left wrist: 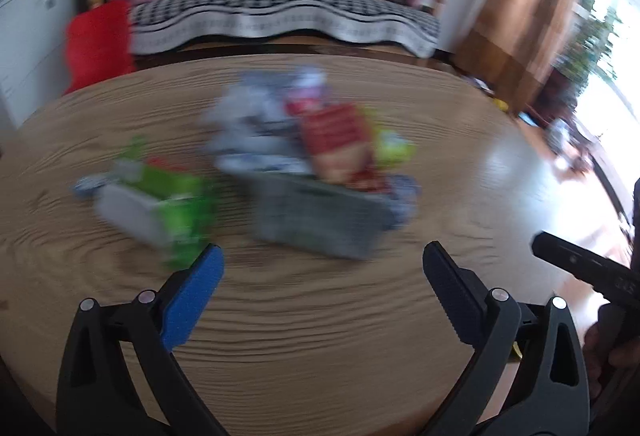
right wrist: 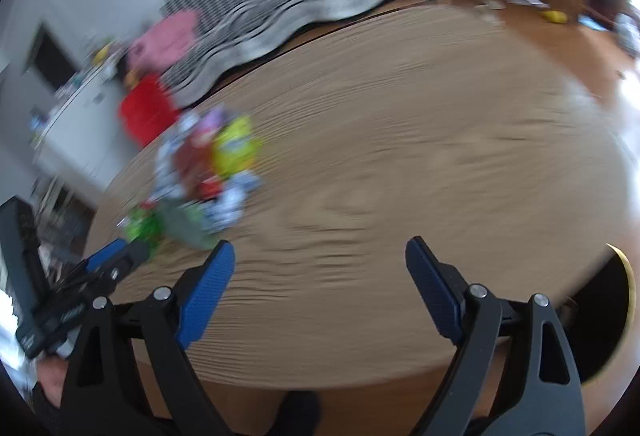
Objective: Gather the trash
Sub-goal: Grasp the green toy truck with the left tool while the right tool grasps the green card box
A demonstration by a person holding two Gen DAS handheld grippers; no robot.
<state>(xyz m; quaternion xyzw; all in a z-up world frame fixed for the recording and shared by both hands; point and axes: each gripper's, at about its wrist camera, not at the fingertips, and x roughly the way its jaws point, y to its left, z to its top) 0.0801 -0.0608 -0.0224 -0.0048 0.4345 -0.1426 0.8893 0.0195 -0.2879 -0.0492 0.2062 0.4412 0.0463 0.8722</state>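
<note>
Green wrapper lay on the table just left of my grey basket of trash, both grippers, left and right, spread and empty, so I judged a slow, low approach best.

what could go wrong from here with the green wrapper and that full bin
The bin is heaped with wrappers above its rim, so adding more may spill some. The green wrapper lies beside the bin, close to the open left hand-held gripper; both views are motion-blurred, so a fast grab might miss it or knock the bin. The right hand-held gripper is open, over bare table.
</note>
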